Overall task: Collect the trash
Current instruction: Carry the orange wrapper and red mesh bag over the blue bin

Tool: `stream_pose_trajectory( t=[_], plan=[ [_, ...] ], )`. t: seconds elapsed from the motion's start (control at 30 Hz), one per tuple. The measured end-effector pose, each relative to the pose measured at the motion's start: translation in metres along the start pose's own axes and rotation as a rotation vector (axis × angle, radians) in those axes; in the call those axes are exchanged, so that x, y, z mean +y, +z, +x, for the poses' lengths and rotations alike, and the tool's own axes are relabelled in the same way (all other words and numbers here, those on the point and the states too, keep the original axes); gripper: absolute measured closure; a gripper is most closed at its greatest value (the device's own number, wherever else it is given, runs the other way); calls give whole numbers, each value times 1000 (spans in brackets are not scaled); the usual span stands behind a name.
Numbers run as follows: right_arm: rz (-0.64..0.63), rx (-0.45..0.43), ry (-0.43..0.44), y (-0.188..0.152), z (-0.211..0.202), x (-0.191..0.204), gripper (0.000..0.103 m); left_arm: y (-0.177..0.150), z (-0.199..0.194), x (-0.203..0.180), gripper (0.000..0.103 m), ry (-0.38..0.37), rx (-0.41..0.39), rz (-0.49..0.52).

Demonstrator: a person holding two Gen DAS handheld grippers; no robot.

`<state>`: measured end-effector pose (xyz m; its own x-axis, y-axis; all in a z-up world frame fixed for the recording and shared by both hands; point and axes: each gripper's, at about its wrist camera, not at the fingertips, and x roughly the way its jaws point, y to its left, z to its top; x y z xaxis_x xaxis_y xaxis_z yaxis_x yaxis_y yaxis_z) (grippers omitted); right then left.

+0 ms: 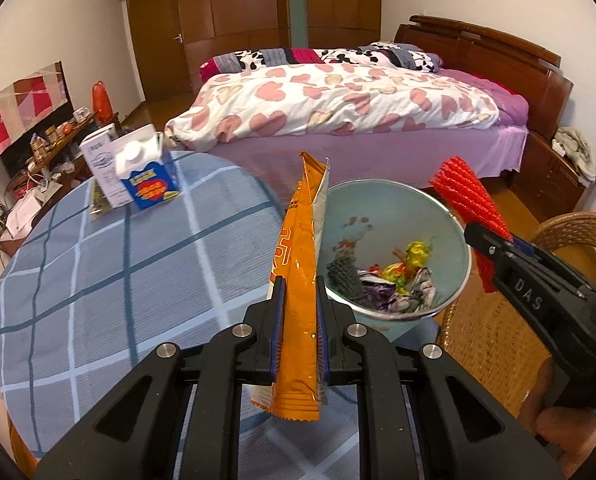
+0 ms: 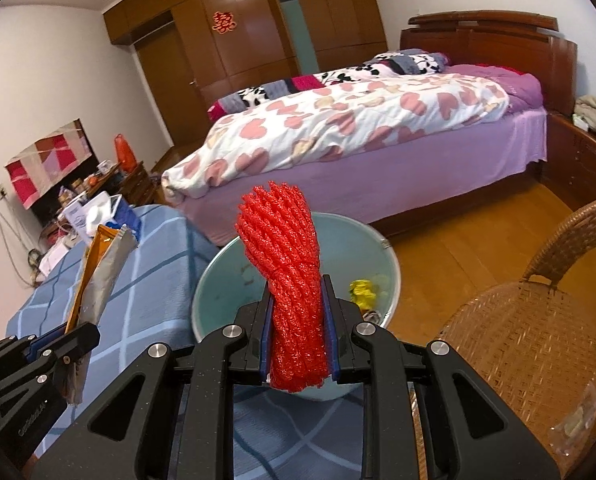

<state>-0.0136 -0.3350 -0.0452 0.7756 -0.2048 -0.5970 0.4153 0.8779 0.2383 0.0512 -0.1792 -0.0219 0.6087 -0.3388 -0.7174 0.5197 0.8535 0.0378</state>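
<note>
My left gripper [image 1: 301,280] is shut on an orange snack wrapper [image 1: 298,264], held upright just left of a pale blue trash bin [image 1: 382,200] that holds several crumpled wrappers [image 1: 394,276]. My right gripper [image 2: 296,284] is shut on a red foam net sleeve [image 2: 286,256], held above the bin's [image 2: 362,240] near rim. In the left wrist view the right gripper [image 1: 474,232] and red net [image 1: 466,196] sit at the bin's right edge. In the right wrist view the left gripper [image 2: 86,326] and orange wrapper [image 2: 98,276] sit left of the bin.
A round table with a blue checked cloth [image 1: 118,280] carries a blue and white milk carton [image 1: 146,176], a white box [image 1: 98,152] and a flat packet [image 1: 98,204]. A wicker chair [image 2: 530,328] stands right. A bed [image 1: 338,108] lies behind, a cluttered shelf [image 1: 50,148] left.
</note>
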Motion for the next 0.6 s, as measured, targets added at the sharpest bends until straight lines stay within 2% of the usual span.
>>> stream_pose_trajectory(
  t=[0.6],
  plan=[
    [77, 31, -57, 20, 37, -32, 81, 26, 38, -34, 90, -25, 25, 14]
  ],
)
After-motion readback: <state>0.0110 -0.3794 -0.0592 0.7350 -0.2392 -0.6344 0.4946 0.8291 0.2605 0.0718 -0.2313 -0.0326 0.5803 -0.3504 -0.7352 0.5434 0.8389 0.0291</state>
